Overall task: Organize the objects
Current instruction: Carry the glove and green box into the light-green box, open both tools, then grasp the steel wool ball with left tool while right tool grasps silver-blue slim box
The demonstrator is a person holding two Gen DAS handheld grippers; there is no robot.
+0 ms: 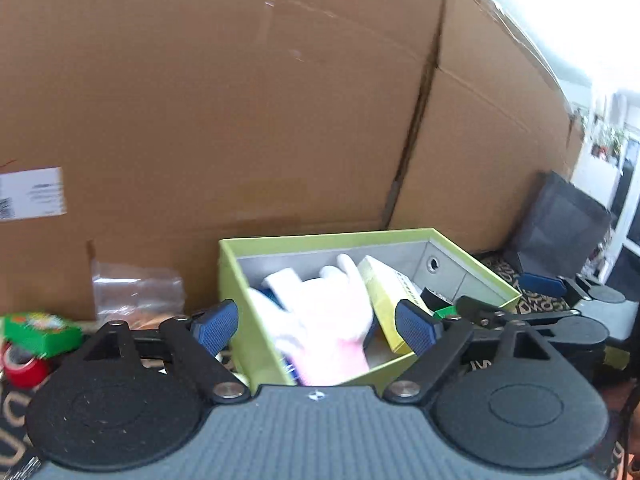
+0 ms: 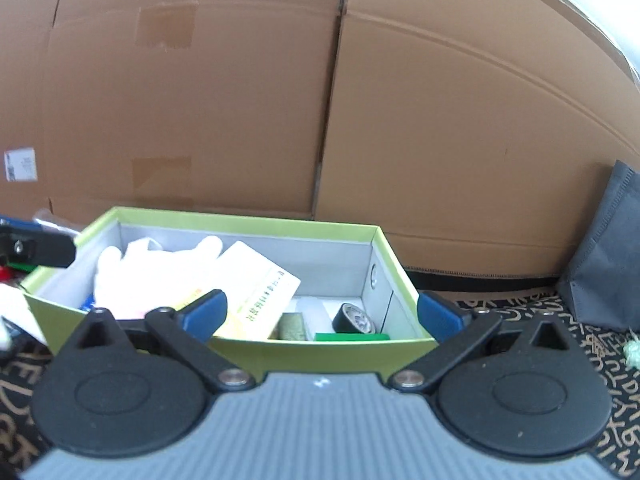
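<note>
A lime-green open box [image 1: 236, 280] [image 2: 320, 354] with grey inner walls stands on a patterned cloth against big cardboard cartons. Inside lie a white and pink glove [image 1: 328, 320] [image 2: 152, 276], a yellow packet [image 1: 386, 300] [image 2: 256, 292], a black tape roll [image 2: 354, 318] and a green flat item [image 2: 352, 336]. My left gripper [image 1: 316, 326] is open and empty, just in front of the box's near left corner. My right gripper [image 2: 322, 314] is open and empty, in front of the box's near wall; it also shows in the left wrist view [image 1: 540, 284].
Left of the box lie a green carton [image 1: 40, 332], a red tape roll [image 1: 24, 366] and a clear plastic bag [image 1: 136, 296]. Cardboard cartons [image 1: 240, 100] [image 2: 440, 120] wall off the back. A dark grey fabric bag [image 1: 560, 224] [image 2: 604, 264] stands at the right.
</note>
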